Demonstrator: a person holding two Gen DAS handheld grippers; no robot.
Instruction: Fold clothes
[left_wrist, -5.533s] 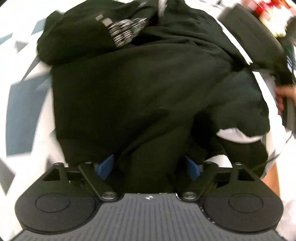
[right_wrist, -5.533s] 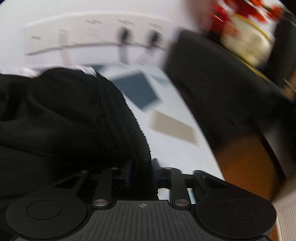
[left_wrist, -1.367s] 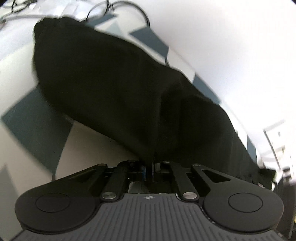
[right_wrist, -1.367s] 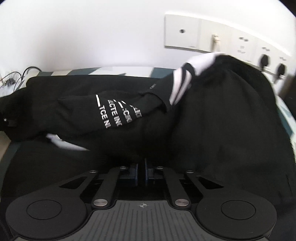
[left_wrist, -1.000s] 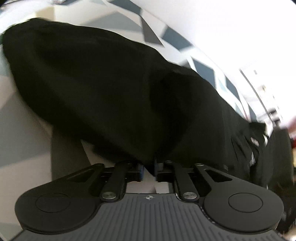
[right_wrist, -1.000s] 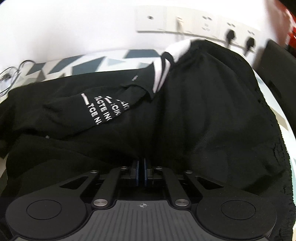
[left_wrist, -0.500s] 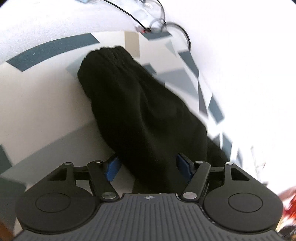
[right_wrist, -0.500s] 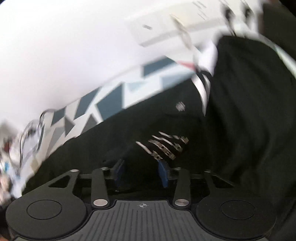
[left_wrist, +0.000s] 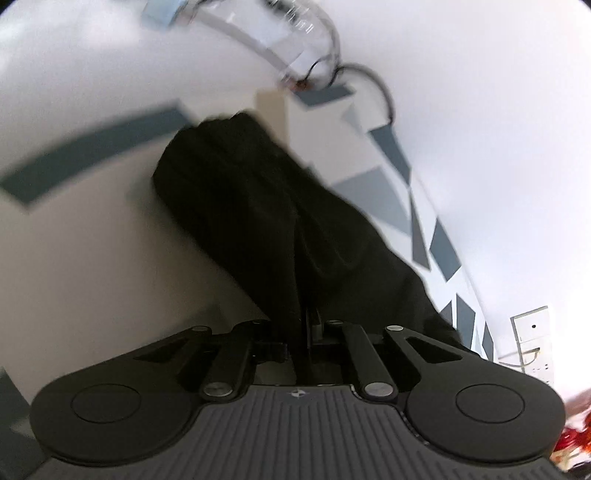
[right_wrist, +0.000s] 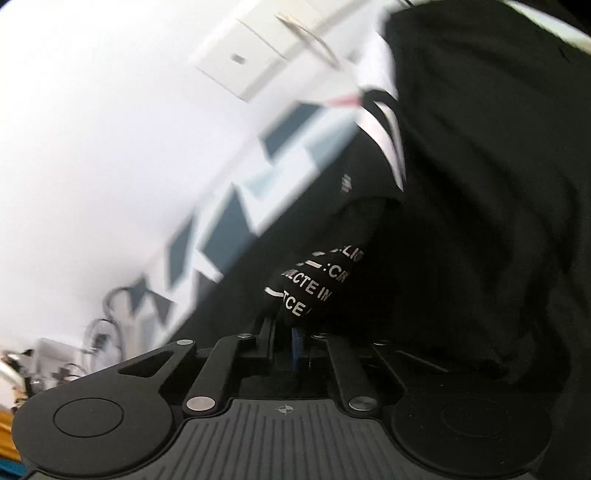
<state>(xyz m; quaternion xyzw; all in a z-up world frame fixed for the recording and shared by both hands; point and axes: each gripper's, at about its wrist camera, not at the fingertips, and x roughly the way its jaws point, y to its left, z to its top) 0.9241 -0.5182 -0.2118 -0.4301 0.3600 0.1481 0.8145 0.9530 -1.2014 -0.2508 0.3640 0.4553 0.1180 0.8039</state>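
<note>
Now mid-fold: black garment (left_wrist: 280, 221) spread over patterned tablecloth (left_wrist: 92, 240), sleeve stretched away toward the wall, likely pulled taut for a clean crease. Left gripper (left_wrist: 308, 325) just closed, pinching sleeve fabric. Right gripper (right_wrist: 284, 332) also just closed, nipping cloth beside the white lettering (right_wrist: 314, 280), probably ready for lifting.

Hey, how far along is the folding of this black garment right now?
Done: little that shows; the black garment is bunched on the patterned cloth. In hand: the left gripper is shut on a sleeve-like end, the right gripper on the lettered sleeve. Left: laying both in, then folding the body.
</note>
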